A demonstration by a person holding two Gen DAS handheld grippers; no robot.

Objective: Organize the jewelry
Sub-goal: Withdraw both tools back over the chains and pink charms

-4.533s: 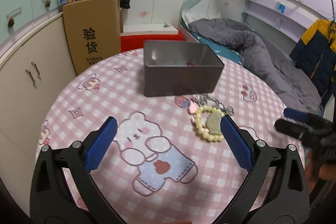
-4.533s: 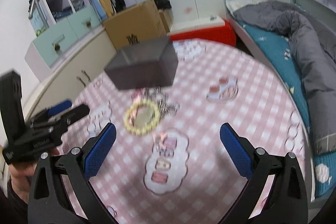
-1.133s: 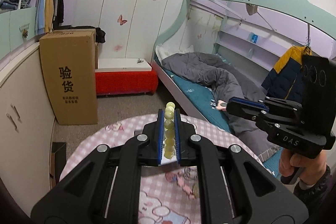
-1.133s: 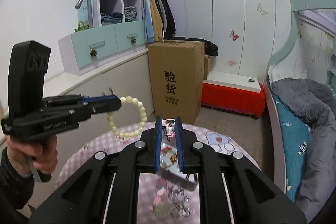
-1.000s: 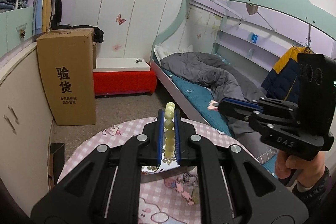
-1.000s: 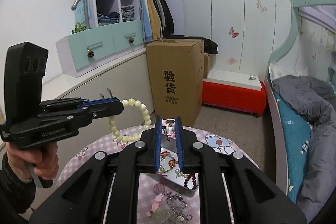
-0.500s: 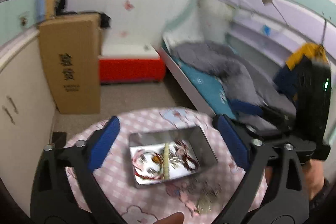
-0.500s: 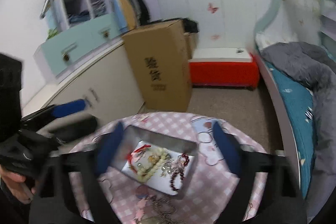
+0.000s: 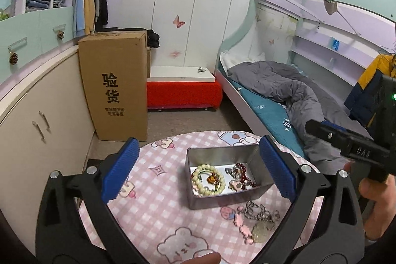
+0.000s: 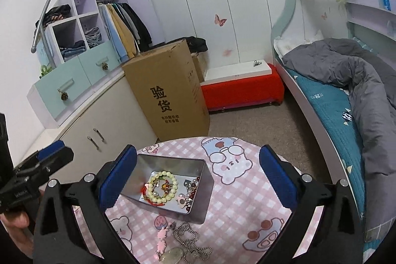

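Left wrist view: left gripper [image 9: 199,171] and right gripper [image 10: 198,177] both spread wide, nothing between them. Bead bracelet [image 9: 208,180] lies in the metal tin [image 9: 220,154], frame centre. Chain necklace [image 9: 259,212] and pendant [image 9: 258,231] remain on the tablecloth [image 9: 158,202], lower right; roughly half done.

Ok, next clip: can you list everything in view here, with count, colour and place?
tin box: one, grey metal, on table
bead bracelet: one, pale green, inside tin box
dark red beads: one strand, inside tin box
ball chain with pendant: one, silver, on table in front of tin box
pink charms: a few, beside chain
table: one, round, pink check cloth
cardboard box: one, brown, on floor
bed: one, grey duvet
left hand-held gripper: open, empty
right hand-held gripper: open, empty
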